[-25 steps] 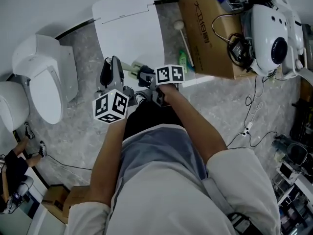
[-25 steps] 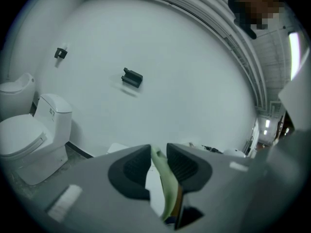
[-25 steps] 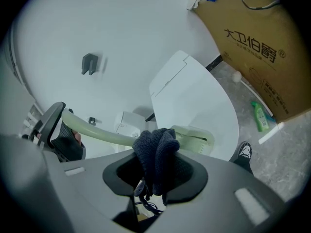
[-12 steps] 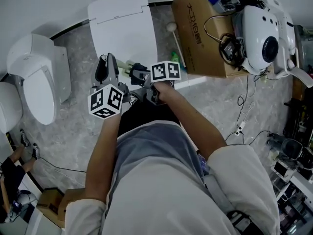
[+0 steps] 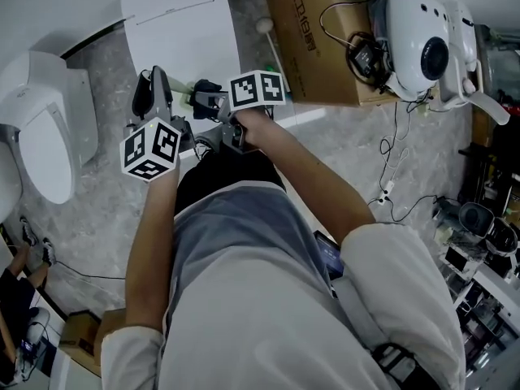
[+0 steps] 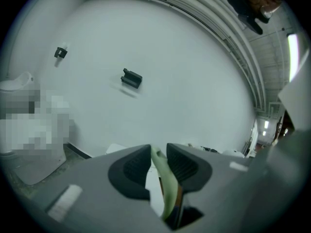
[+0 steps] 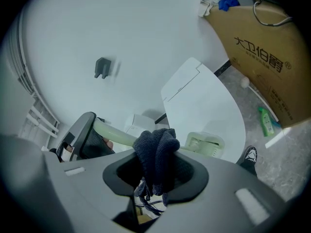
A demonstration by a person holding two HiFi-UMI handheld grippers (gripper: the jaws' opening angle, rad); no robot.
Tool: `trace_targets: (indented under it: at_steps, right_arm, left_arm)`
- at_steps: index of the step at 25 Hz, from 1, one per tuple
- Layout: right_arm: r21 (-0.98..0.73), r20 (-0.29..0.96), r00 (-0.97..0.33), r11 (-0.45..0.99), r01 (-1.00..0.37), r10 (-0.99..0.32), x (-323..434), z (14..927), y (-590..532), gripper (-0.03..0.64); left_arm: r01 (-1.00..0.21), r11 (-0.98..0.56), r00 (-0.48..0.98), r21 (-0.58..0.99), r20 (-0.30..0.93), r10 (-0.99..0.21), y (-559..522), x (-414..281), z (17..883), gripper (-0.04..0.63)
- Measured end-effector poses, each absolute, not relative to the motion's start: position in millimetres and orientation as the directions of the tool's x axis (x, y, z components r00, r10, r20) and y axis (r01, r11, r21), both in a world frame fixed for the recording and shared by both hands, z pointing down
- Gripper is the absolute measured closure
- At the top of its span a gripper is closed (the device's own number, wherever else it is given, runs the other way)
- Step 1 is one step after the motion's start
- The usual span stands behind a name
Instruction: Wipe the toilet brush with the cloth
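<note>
Both tongs have drifted upper-left in the head view. My left tongs (image 6: 158, 152) clamp the toilet brush (image 6: 165, 188), and my right tongs (image 7: 158, 174) clamp the cloth (image 7: 156, 147) against it. Wiping is apparently under way.

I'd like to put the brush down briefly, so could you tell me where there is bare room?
The white toilet lid is bare, as is the floor between it and the other toilet. Below the cardboard box, cables crowd the floor.

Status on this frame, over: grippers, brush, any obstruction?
Left gripper shut on toilet brush handle. Right gripper shut on cloth, cloth against handle. No obstruction seen.
</note>
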State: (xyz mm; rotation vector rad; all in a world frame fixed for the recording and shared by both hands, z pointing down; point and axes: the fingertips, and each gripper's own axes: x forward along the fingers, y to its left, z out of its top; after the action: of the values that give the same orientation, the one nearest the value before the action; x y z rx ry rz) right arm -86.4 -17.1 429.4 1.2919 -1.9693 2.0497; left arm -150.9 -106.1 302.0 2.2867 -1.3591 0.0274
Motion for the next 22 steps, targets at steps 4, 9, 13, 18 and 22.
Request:
trace_targets:
  at_steps: [4, 9, 13, 18, 22]
  right_arm:
    - [-0.824, 0.549, -0.66, -0.2, -0.53, -0.514, -86.3, 421.7, -18.2, 0.511]
    - [-0.823, 0.545, -0.665, -0.174, -0.541, -0.51, -85.9, 412.7, -22.8, 0.511]
    - [-0.824, 0.541, -0.67, -0.16, -0.544, -0.508, -85.5, 407.2, -26.3, 0.511]
    - [-0.825, 0.536, -0.672, -0.147, -0.546, -0.511, -85.5, 400.7, -31.0, 0.511]
    - [-0.818, 0.534, -0.674, -0.111, -0.565, -0.51, -85.8, 395.5, -30.7, 0.511]
  left_arm:
    - [-0.832, -0.395, 0.51, 0.39, 0.254, -0.822, -105.3, -150.2, 302.3, 0.595]
    - [-0.831, -0.395, 0.51, 0.391, 0.256, -0.821, -106.6, -148.9, 303.0, 0.595]
    - [-0.833, -0.391, 0.507, 0.392, 0.257, -0.823, -107.7, -148.2, 303.3, 0.595]
    - [-0.831, -0.391, 0.508, 0.395, 0.256, -0.822, -109.1, -147.8, 302.0, 0.595]
    - [-0.829, -0.391, 0.51, 0.399, 0.256, -0.821, -106.2, -147.4, 302.6, 0.595]
